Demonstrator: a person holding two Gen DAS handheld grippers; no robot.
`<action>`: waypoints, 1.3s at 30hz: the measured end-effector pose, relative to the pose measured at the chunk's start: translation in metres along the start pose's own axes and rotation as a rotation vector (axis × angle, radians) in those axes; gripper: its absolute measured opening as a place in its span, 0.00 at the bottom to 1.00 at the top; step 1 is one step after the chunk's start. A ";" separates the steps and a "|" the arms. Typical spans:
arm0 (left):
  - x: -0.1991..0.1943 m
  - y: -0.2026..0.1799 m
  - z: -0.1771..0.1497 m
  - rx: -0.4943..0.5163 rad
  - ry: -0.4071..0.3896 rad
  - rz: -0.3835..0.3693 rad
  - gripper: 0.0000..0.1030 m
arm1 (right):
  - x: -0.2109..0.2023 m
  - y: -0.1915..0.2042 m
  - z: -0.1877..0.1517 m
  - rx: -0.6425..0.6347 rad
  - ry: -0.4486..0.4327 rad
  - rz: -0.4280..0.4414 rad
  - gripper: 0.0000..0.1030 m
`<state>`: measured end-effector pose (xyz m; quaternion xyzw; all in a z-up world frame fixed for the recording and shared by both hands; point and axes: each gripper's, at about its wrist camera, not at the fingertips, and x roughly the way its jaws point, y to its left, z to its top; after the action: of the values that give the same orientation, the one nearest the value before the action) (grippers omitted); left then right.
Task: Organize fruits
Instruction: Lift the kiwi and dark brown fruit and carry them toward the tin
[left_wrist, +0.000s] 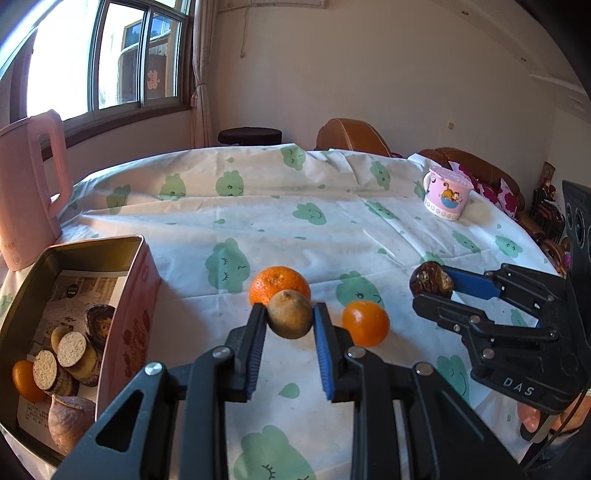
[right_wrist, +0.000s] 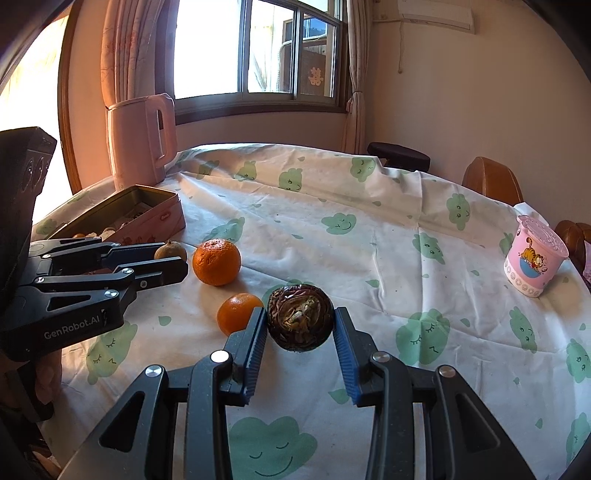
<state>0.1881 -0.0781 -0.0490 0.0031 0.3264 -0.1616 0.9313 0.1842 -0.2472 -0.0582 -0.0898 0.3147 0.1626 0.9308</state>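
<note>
left tongs (left_wrist: 290, 319) pinching brown fruit (left_wrist: 289, 314) | right tongs (right_wrist: 300, 325) pinching dark wrinkled fruit (right_wrist: 299, 319)

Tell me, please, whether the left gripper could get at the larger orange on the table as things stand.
Probably not yet: the left gripper is shut on a brownish fruit, so its jaws are full, though the larger orange sits unobstructed just behind.

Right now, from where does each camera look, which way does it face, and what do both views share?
Left wrist: sits behind the left tongs, facing across the table; they grip a brown fruit, right tongs beside.
Right wrist: sits behind the right tongs, facing the window; they grip a dark wrinkled fruit, left tongs beside.
Shared: two oranges, tin box, pink kettle, cartoon cup.
</note>
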 end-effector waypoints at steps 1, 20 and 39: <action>-0.001 0.001 0.000 -0.001 -0.005 0.001 0.27 | -0.001 0.000 0.000 0.000 -0.005 0.001 0.38; -0.015 -0.001 -0.001 0.006 -0.085 0.043 0.27 | -0.015 0.000 -0.001 -0.002 -0.079 -0.001 0.38; -0.029 -0.002 -0.004 0.008 -0.158 0.084 0.27 | -0.026 0.004 -0.003 -0.020 -0.147 -0.020 0.38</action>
<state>0.1642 -0.0710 -0.0341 0.0077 0.2510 -0.1235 0.9600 0.1614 -0.2508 -0.0445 -0.0901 0.2431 0.1626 0.9520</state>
